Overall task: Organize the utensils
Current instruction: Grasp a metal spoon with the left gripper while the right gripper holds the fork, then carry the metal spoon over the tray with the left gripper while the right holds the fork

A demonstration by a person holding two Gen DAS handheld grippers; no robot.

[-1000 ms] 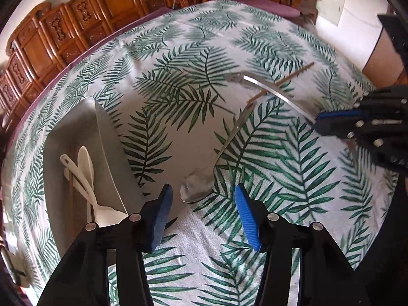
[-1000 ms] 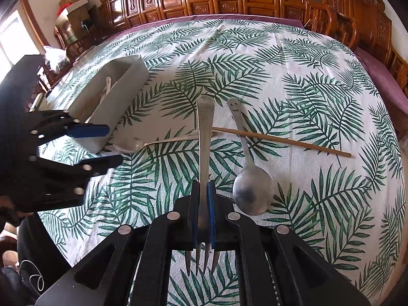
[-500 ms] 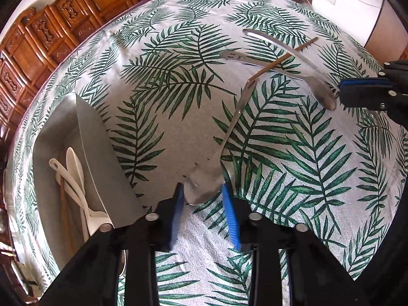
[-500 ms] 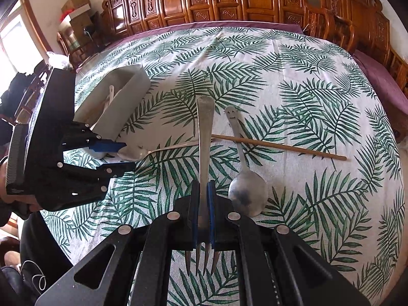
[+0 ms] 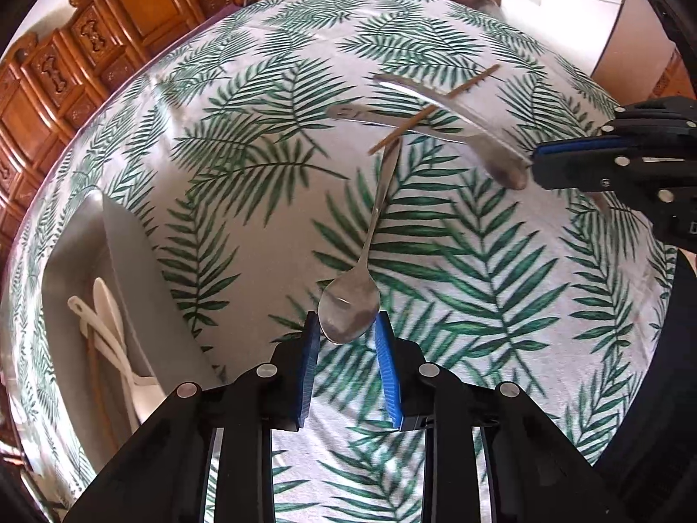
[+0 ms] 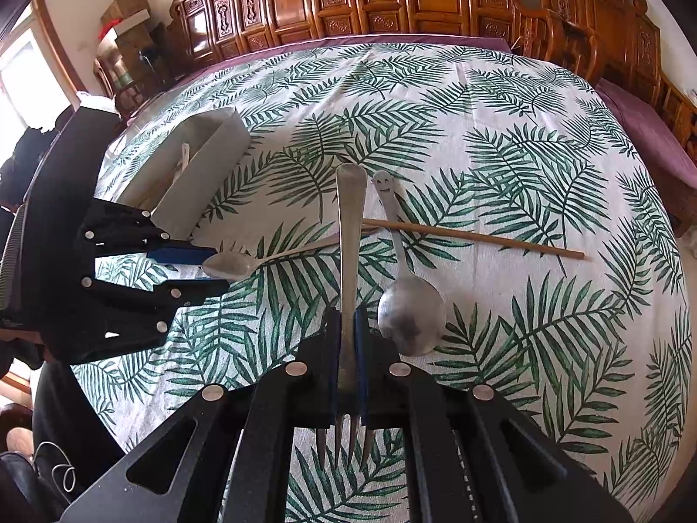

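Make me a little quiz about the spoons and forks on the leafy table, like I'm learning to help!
1. True or false: the right claw is holding a fork.
2. What crosses the handle of the smiley spoon? A) a chopstick B) a knife C) a straw
3. Fill in: the white plastic utensils lie inside the grey ____.

Key: 1 true, the claw is clamped shut on it. 2 A. 3 box.
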